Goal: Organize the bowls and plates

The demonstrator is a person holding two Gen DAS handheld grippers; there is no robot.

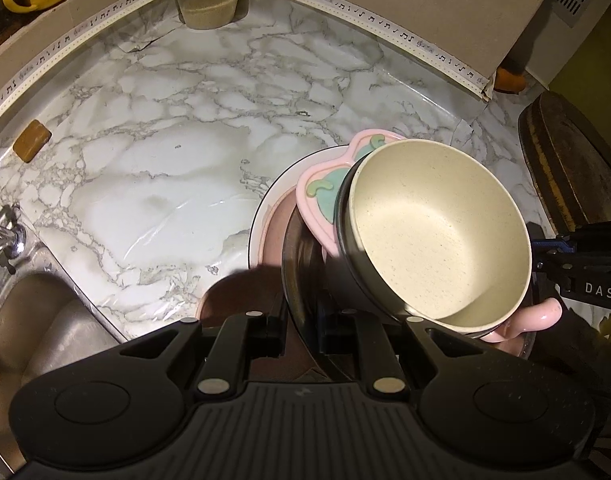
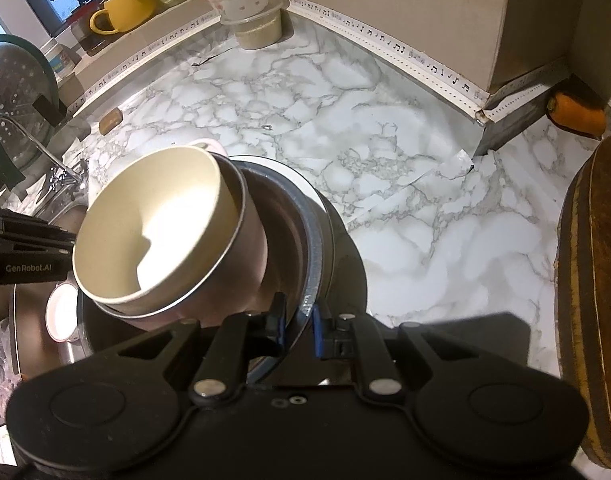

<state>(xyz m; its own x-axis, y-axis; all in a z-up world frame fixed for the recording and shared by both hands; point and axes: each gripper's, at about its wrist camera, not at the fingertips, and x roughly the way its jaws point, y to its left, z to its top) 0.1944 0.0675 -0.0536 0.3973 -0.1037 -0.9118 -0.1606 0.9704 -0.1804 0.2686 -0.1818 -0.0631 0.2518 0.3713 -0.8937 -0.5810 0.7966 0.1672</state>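
Bowls stacked on plates tilt toward 9 o'clock; both grippers, jaws clamped on the steel rim, should level it, then lower onto the table.

Glossy marble-look counter, matt speckled cream bowl, shiny steel sink, worn wooden board.

Home kitchen: marble-look counter, steel sink, tap.
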